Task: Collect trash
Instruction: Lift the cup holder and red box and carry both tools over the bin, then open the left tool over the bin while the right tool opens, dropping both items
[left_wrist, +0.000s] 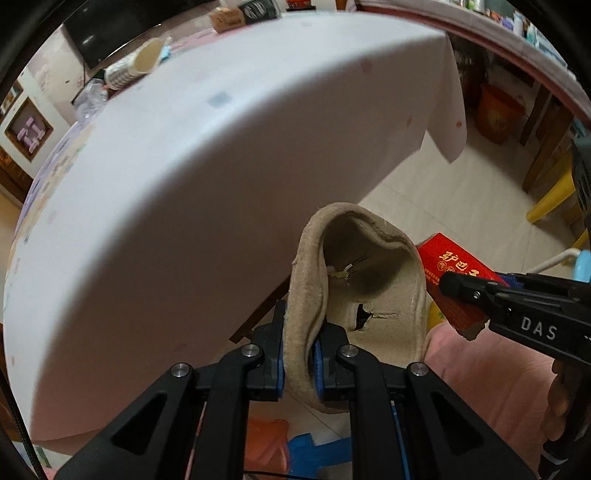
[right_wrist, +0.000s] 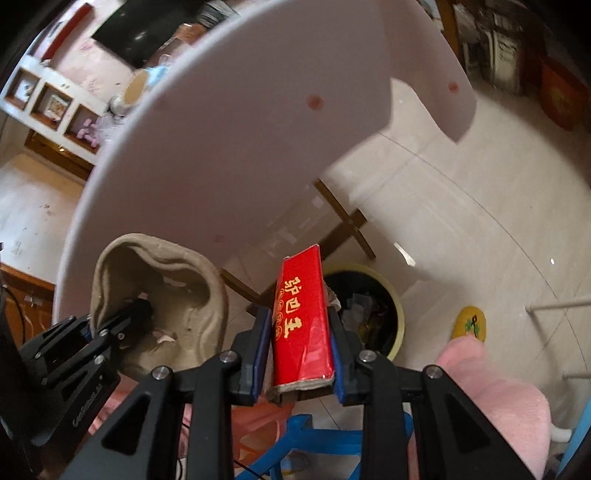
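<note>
My left gripper (left_wrist: 300, 343) is shut on the rim of a crumpled beige paper-pulp tray (left_wrist: 369, 280), held in the air beside the table edge. The tray also shows in the right wrist view (right_wrist: 162, 280), with the left gripper (right_wrist: 122, 325) on it. My right gripper (right_wrist: 300, 332) is shut on a red box with gold lettering (right_wrist: 303, 321), torn at its near end. In the left wrist view the red box (left_wrist: 450, 273) sits just right of the tray, in the right gripper (left_wrist: 465, 299). A yellow-rimmed trash bin (right_wrist: 395, 306) with a black liner stands on the floor just beyond the red box.
A round table with a pale cloth (left_wrist: 184, 184) fills the left and centre, with a paper cup (left_wrist: 133, 70) and boxes at its far side. A pink cushion (right_wrist: 491, 391), blue stool (right_wrist: 325, 439), yellow stool (left_wrist: 550, 203) and red bucket (left_wrist: 495, 114) stand around on the tiled floor.
</note>
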